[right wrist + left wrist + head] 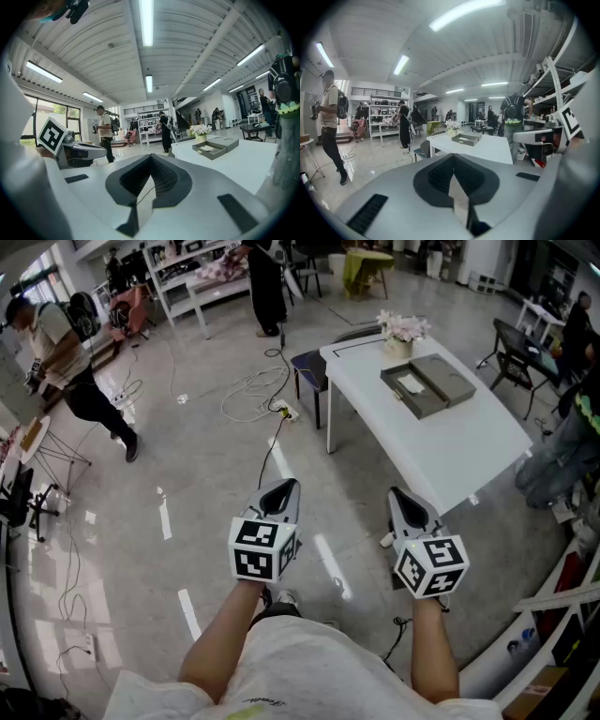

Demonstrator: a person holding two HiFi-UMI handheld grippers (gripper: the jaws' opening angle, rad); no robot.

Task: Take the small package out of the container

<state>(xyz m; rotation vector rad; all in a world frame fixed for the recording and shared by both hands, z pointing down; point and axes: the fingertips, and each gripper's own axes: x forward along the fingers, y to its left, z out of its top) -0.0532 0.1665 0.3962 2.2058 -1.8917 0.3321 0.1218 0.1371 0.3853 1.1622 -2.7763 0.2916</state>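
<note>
A grey open container (429, 384) lies on the white table (469, 451) ahead of me, to the right. A small white package (410, 383) rests in its tray half. Both grippers hang over the floor, short of the table's near corner. My left gripper (286, 486) is shut with nothing in it, and so is my right gripper (398, 495). The left gripper view shows its closed tips (453, 157) with the container (467, 138) far off on the table. From the right gripper (150, 157) the container (216, 146) and package (206, 148) sit well beyond the tips.
A pot of pale flowers (401, 331) stands behind the container. A dark chair (309, 367) is at the table's left side. Cables (253, 390) trail across the floor. People stand at left (66, 362), far back (265, 287) and right (562, 442).
</note>
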